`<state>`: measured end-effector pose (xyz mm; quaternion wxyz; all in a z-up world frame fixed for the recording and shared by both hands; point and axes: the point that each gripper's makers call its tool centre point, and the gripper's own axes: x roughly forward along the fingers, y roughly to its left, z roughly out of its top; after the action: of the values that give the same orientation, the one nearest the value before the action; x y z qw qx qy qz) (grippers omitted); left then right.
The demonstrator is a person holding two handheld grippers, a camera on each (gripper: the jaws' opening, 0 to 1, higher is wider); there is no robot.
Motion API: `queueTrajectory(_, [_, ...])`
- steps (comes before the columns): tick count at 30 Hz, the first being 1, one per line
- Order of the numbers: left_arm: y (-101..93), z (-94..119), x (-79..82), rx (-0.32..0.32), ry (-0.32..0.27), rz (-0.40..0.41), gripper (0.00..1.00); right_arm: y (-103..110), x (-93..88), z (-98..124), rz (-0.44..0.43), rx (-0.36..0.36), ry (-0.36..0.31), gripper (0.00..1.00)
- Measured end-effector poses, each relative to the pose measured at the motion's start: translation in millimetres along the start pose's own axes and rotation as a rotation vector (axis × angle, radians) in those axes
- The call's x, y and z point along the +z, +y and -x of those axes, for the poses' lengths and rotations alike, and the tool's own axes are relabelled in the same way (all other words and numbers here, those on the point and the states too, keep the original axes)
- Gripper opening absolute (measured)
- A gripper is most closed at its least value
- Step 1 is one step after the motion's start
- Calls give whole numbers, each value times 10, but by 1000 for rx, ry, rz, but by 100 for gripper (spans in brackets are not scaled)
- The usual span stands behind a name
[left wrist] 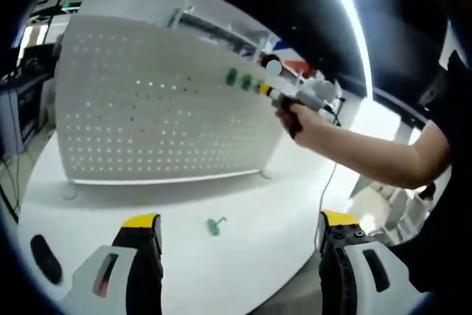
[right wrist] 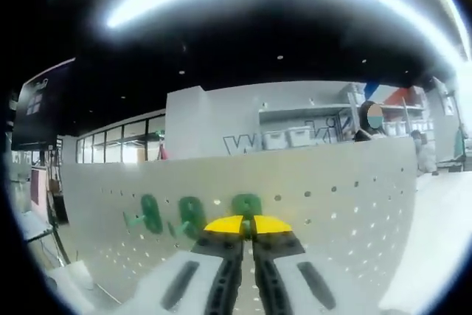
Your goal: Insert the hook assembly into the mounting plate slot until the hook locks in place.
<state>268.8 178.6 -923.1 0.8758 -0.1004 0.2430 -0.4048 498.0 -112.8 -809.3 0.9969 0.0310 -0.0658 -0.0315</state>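
Pegboard [left wrist: 162,101] stands upright on the white worktop [left wrist: 243,256], a white panel dotted with rows of small holes; it serves as the mounting plate.

Left gripper view: left gripper [left wrist: 240,230] low over the worktop, in front of the pegboard, its yellow-tipped jaws wide apart with nothing between them. One loose green hook [left wrist: 214,225] lies on the worktop between the jaws and the pegboard's foot, touching neither. Near the pegboard's upper right, two green hooks [left wrist: 238,80] sit side by side on its face. Just right of them the right gripper [left wrist: 271,92] meets the board, held by a person's hand [left wrist: 295,114], bare forearm running off to the right, dark sleeve at the edge.

Right gripper view: right gripper [right wrist: 248,224] tip close against the pegboard [right wrist: 332,197], jaws drawn nearly together. A third green hook [right wrist: 247,205] sits on the board directly above the yellow tips; cannot tell if the jaws clamp it or only touch it. Left of it, two more green hooks [right wrist: 171,215] in a row on the board face, each with a small arm projecting to the left.

Beyond the pegboard's top edge: grey wall [right wrist: 214,119] with shelving, dark ceiling with a long bright light.
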Motion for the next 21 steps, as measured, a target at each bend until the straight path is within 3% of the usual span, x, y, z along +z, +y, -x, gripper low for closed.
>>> queueTrajectory(4, [3,-2,-4,1,2,-1,90,-10,-59,-10,-56,25,57,3])
queueTrajectory(15, [24,58,20,24,-10,-20,92,82,-6,46,-84,46,74,22])
queueTrajectory(21, [40,101,-2,38,-4,-35,92,106,130,105,-82,50,53,23])
